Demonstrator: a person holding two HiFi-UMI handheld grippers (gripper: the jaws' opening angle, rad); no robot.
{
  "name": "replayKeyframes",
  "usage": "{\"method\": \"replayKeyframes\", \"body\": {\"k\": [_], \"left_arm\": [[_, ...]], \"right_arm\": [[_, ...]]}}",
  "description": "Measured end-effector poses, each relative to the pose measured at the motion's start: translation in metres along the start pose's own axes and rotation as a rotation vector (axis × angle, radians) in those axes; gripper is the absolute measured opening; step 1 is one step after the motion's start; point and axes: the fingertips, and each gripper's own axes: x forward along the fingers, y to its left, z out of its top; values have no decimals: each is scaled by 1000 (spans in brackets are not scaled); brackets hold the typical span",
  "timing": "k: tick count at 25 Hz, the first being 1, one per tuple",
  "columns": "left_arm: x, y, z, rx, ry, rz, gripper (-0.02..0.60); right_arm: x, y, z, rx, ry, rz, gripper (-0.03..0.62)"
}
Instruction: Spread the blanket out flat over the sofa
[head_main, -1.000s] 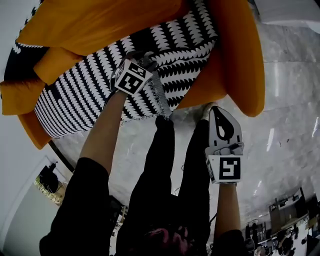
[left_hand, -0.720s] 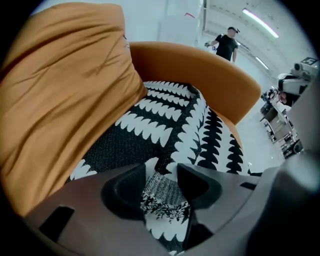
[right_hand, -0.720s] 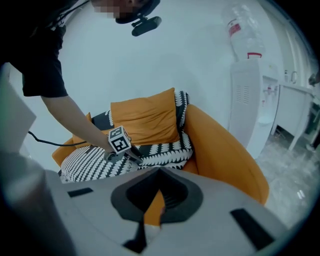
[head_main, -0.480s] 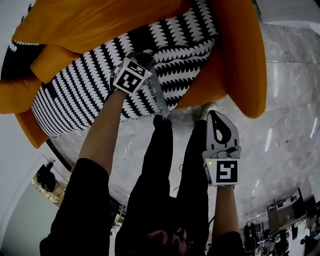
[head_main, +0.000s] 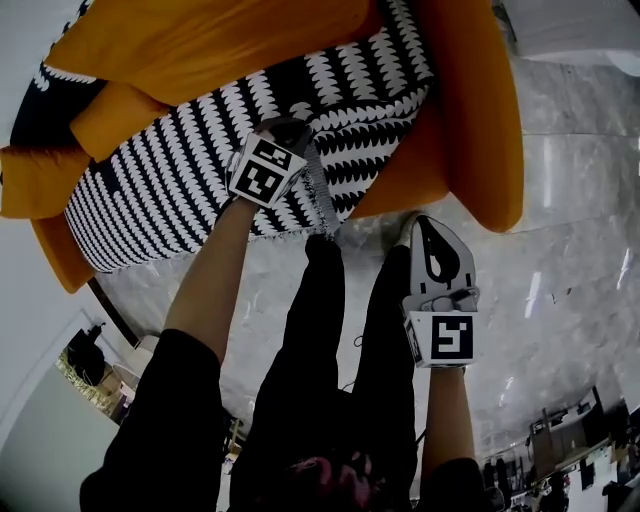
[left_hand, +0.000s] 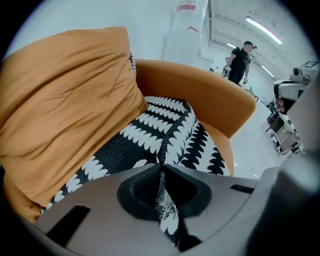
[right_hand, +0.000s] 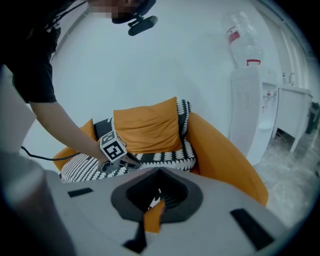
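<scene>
1. The left gripper (head_main: 288, 128) has just been closing its jaws. They now pinch a raised fold of the black-and-white patterned woven blanket (head_main: 170, 190).
2. The blanket lies over the seat of the curved orange upholstered sofa (head_main: 480, 120), and its far part runs under the orange fabric cushion (head_main: 200, 50).
3. The right gripper (head_main: 428, 228) has its jaws together on nothing and hangs over the pale marbled floor (head_main: 560, 250), near the sofa's front.
4. With the grip made, pulling the cloth flat looks ready to begin, though the spreading itself is not yet done.

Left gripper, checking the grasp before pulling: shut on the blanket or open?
Shut on the blanket: the left gripper's jaws have just been closing and pinch its fold.
</scene>
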Motion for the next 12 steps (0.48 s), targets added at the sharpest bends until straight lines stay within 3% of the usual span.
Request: {"method": "replayKeyframes", "body": {"k": [8, 12], "left_arm": [[-6, -44, 7, 6, -37, -2, 26], [-34, -59, 18, -19, -82, 5, 26]], "right_arm": [[-21, -23, -9, 28, -71, -29, 20], [-34, -25, -1, 38, -106, -61, 20]]}}
